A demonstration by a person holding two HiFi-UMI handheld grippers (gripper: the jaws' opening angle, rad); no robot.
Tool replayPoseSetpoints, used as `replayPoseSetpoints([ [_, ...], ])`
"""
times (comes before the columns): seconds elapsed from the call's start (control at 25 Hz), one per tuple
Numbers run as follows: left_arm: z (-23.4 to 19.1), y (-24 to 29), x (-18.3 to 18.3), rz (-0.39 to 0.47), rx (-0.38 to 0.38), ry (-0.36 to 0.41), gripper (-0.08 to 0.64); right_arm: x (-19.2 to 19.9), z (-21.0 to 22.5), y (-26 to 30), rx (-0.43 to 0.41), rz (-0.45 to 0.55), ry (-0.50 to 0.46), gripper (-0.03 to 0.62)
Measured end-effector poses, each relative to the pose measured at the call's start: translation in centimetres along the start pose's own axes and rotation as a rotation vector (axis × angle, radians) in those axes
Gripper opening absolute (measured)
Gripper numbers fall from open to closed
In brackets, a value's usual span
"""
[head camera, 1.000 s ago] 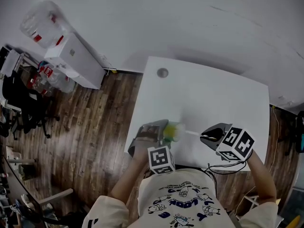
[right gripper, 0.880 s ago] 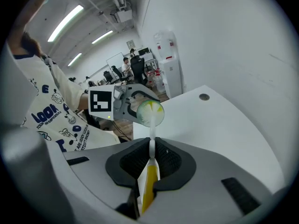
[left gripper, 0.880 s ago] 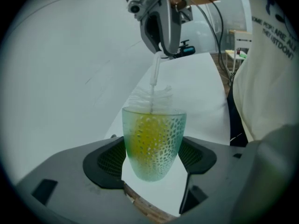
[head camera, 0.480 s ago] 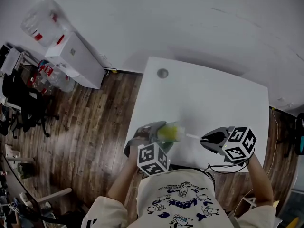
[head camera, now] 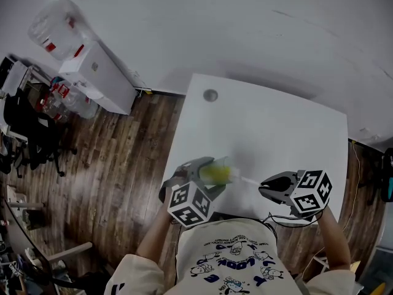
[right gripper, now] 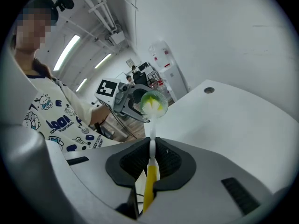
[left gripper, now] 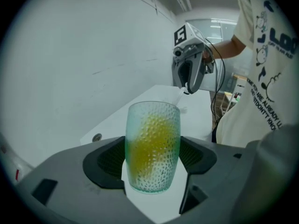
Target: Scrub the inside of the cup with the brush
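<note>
A dimpled clear glass cup (left gripper: pixel 153 146) sits between the pads of my left gripper (left gripper: pixel 152 157), which is shut on it. The cup (head camera: pixel 217 172) lies tilted on its side above the white table's (head camera: pixel 270 128) near left part, mouth toward the right. My right gripper (right gripper: pixel 150 164) is shut on the brush handle (right gripper: pixel 149 181), yellow at the rear and white in front. The brush's yellow-green head (right gripper: pixel 153 104) is inside the cup and shows as a yellow mass through the glass. In the head view the right gripper (head camera: pixel 270 187) sits just right of the cup.
A small round grey fitting (head camera: pixel 210 94) lies in the table's far left corner. Wooden floor (head camera: pixel 123 165) runs along the table's left. A white water dispenser (head camera: pixel 92 72) and cluttered items stand at the far left. My torso is close to the near table edge.
My left gripper has rolled and shifted slightly left and down with the cup. The right gripper has drifted a little lower, brush still in the cup.
</note>
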State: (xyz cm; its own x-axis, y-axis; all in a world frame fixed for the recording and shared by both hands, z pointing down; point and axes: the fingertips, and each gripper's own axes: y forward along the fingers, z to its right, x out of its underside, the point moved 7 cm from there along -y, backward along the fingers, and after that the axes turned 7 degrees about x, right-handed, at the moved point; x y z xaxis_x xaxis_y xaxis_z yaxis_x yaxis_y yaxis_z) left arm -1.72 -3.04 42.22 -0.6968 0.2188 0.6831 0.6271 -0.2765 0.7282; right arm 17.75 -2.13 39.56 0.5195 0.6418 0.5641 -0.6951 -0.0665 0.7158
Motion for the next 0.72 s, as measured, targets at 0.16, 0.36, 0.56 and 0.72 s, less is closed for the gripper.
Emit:
replayPoseSetpoints([
  [0.16, 0.3, 0.2, -0.1, 0.003, 0.018, -0.026, 0.350, 0.2, -0.4, -0.4, 0.013, -0.019, -0.016, 0.046],
  [0.36, 0.4, 1.0, -0.3, -0.067, 0.048, -0.017, 0.350, 0.0, -1.3, -0.9, 0.050, -0.082, -0.098, 0.046],
  [0.56, 1.0, 1.6, -0.2, -0.117, 0.091, 0.008, 0.350, -0.6, -2.2, -1.3, 0.080, -0.150, -0.213, 0.046],
  [0.72, 1.4, 2.0, -0.3, -0.148, 0.086, 0.051, 0.350, -1.4, -2.6, -1.7, 0.096, -0.167, -0.273, 0.046],
])
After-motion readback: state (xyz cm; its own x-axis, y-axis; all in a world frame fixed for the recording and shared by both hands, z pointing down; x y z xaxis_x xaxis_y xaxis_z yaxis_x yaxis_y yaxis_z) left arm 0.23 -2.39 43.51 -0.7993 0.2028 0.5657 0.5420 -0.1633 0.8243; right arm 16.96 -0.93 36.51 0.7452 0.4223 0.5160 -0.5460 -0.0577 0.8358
